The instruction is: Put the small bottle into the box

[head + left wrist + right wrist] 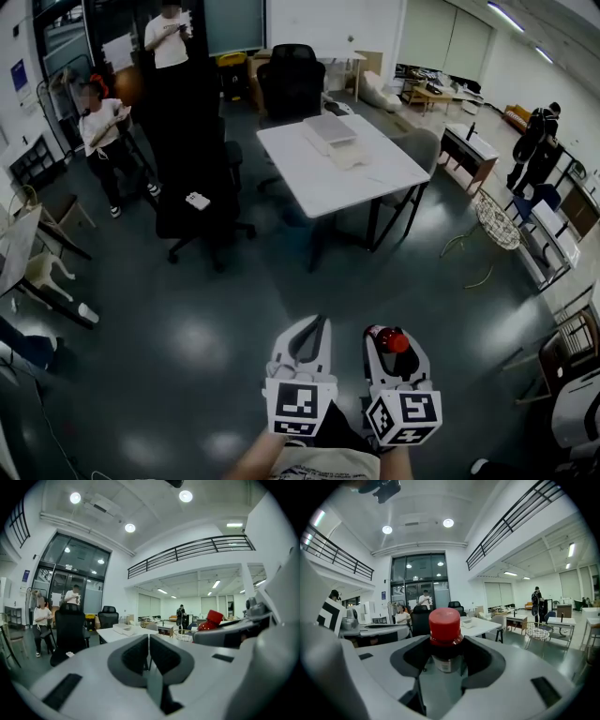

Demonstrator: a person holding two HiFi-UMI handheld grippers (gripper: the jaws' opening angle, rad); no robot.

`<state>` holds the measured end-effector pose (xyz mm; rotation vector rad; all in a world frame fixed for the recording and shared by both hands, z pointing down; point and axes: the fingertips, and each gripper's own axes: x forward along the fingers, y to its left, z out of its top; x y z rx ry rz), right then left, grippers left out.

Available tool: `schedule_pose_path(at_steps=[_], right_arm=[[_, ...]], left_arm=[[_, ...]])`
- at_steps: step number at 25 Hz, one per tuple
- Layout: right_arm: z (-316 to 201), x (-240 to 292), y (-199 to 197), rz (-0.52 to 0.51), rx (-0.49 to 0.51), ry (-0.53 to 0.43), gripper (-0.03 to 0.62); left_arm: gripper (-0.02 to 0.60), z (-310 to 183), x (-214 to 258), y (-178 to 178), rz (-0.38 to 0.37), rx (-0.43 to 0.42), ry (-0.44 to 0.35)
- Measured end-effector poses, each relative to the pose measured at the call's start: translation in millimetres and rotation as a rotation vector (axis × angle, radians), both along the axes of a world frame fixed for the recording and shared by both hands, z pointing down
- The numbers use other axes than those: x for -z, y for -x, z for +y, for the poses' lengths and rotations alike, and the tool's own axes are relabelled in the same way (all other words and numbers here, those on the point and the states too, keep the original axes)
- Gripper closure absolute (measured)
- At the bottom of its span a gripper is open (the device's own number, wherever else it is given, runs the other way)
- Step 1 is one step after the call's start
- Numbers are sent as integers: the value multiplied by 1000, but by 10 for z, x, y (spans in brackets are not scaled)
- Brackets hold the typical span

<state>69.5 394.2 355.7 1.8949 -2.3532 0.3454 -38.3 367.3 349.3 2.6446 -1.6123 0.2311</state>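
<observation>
The right gripper (394, 346) pinches a small clear plastic bottle with a red screw cap (445, 626) between its dark pads, gripping the body just below the cap, and the bottle stands upright in the jaws. The left gripper (312, 330) is beside it, its fingers pressed together with nothing between them. The step in hand looks like the carry. The shallow white rectangular box (329, 129) sits on the far part of the white rectangular table (375, 183), well apart from both grippers across a stretch of dark glossy floor (187, 347). To do it well, the grip should stay firm and the bottle upright during the walk, and the approach should come down onto the box from above. From here I cannot tell whether the box is open or lidded. If it is lidded, the free left gripper would have to lift the lid first. A pale flat thing (349, 156) lies just beside the box and should not be mistaken for it. A tall black office chair (192, 187) stands left of the direct path, and a grey chair (419, 150) is tucked at the table's right side, so the near edge looks the clearest approach. Three people stand further off, none of them near the table.
</observation>
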Motion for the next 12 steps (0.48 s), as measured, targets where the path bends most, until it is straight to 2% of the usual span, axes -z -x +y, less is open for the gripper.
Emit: schedule_pose_path(at_steps=[12], right_arm=[[-1281, 203, -571, -5, 59, -32, 365]], left_arm=[[561, -1167, 218, -530, -8, 59, -38]])
